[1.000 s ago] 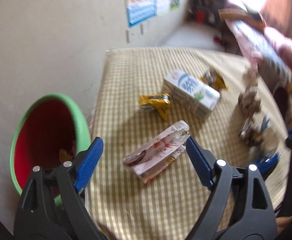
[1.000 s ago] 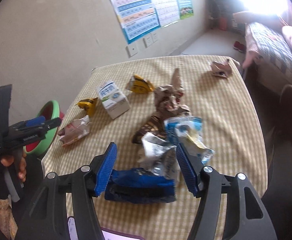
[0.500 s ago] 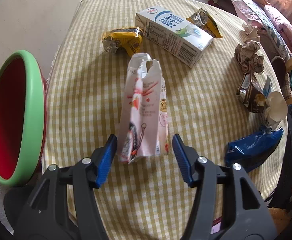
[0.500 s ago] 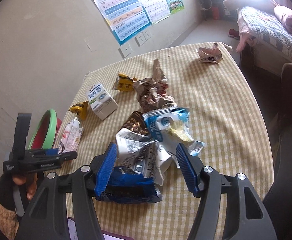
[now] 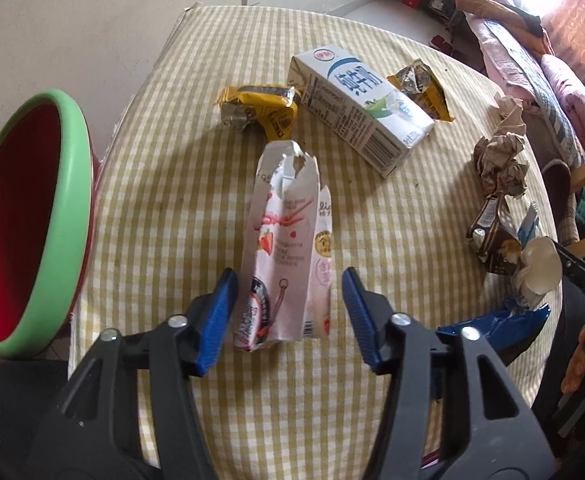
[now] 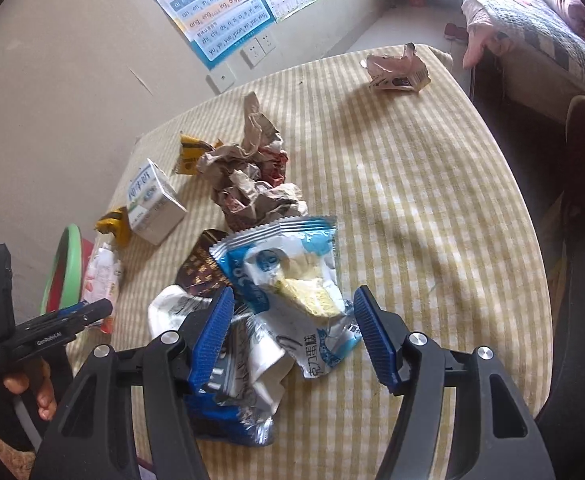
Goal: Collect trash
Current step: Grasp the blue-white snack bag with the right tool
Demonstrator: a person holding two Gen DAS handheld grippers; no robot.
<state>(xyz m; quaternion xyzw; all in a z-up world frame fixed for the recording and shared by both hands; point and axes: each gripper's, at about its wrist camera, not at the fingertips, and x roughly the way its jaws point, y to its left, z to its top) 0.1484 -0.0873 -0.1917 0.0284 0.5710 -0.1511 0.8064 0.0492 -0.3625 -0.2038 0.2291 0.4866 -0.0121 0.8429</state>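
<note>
Straddling the pink snack box (image 5: 284, 256), the left gripper (image 5: 288, 316) has its fingers apart, one on each side of the box's near end, neither clearly pressing it. A second ago the box lay askew beyond the fingers; the gripper has since turned and advanced so the box now runs lengthwise between them, which judges as a grasp lined up but not yet made. The green-rimmed bin (image 5: 66, 216) stands off the tabletop (image 5: 172, 184) edge, outboard of the left finger. The right gripper (image 6: 292, 334) hangs with fingers apart over the blue-and-white wrapper (image 6: 288, 276), having closed in on that pile. Beyond the left fingers lie the milk carton (image 5: 356, 108) and yellow wrapper (image 5: 260, 110), uncollected.
</note>
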